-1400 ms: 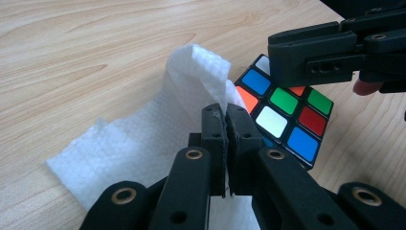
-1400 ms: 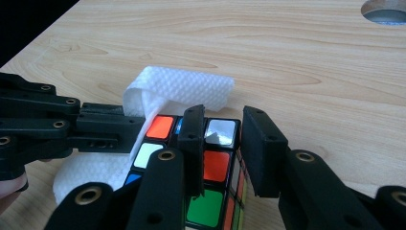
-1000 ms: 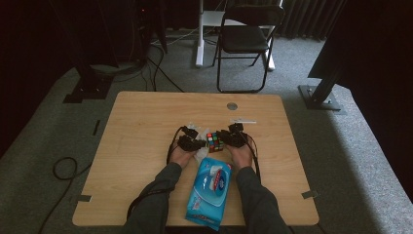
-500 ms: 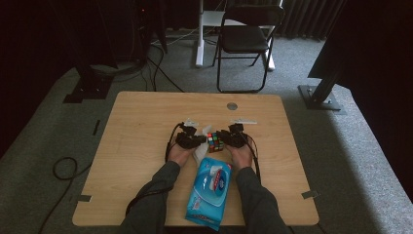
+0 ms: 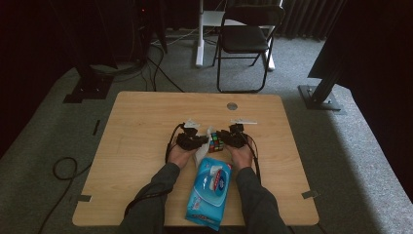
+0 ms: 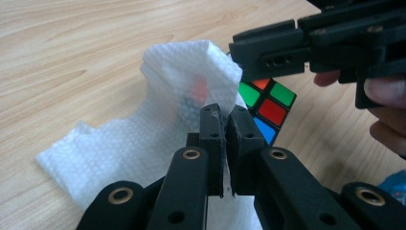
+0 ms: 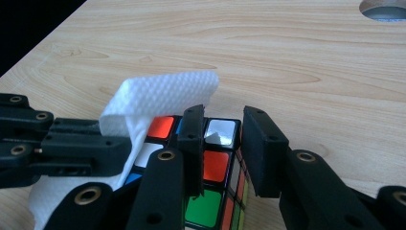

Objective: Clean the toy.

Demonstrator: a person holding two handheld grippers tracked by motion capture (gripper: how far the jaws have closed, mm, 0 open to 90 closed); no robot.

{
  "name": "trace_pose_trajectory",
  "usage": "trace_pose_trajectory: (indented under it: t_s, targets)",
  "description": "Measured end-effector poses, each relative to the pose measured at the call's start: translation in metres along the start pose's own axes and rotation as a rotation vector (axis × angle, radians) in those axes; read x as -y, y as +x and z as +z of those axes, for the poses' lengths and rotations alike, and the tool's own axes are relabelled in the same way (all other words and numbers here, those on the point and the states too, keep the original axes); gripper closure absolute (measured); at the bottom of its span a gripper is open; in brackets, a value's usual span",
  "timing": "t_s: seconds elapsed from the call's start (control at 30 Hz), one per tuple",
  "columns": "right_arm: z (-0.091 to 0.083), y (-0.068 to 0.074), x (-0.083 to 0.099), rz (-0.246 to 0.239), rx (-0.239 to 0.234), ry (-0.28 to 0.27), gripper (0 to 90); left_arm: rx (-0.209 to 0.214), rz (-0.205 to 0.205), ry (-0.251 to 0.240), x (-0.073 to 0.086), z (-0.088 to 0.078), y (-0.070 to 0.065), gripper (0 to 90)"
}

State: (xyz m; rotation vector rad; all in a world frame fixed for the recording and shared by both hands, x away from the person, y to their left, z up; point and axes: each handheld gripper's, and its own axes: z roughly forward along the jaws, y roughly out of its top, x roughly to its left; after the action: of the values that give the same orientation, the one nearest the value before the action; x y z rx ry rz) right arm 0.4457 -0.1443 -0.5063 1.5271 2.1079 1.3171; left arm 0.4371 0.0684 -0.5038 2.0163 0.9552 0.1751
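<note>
A Rubik's cube [image 5: 216, 143] sits low over the middle of the wooden table [image 5: 146, 126], and my right gripper [image 7: 222, 120] is shut on it, one jaw on its right side and the other across its top. My left gripper [image 6: 224, 120] is shut on a white wet wipe [image 6: 182, 86]. The wipe drapes over the cube's [image 6: 268, 103] near side and hides part of it. In the high view the left gripper [image 5: 199, 141] and right gripper [image 5: 225, 138] face each other with the cube between them.
A blue wipe pack [image 5: 209, 192] with its flap open lies between the person's forearms at the table's near edge. A round cable hole [image 5: 232, 106] is at the far edge. A folding chair [image 5: 246, 39] stands beyond the table.
My left gripper has risen slightly with the wipe against the cube. The right gripper and the cube have stayed in place.
</note>
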Motion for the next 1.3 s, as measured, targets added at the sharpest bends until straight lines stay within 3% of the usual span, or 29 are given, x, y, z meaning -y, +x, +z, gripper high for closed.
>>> trace_pose_trajectory:
  t_s: [0.4,0.6,0.83,1.3]
  targets:
    - [0.000,0.000,0.000,0.000,0.000,0.000,70.5,-0.013,0.000,0.043,0.011,0.006,0.003,86.7]
    - [0.000,0.000,0.000,0.000,0.003,-0.001,70.6,-0.023,-0.027,0.063,0.017,0.017,0.005,87.2]
    - [0.000,0.000,0.000,0.006,0.004,-0.001,70.7,-0.044,-0.030,0.093,0.022,0.025,0.006,87.2]
    - [0.000,-0.001,0.000,0.020,0.005,-0.006,70.7,-0.061,-0.019,0.096,0.023,0.028,0.006,87.3]
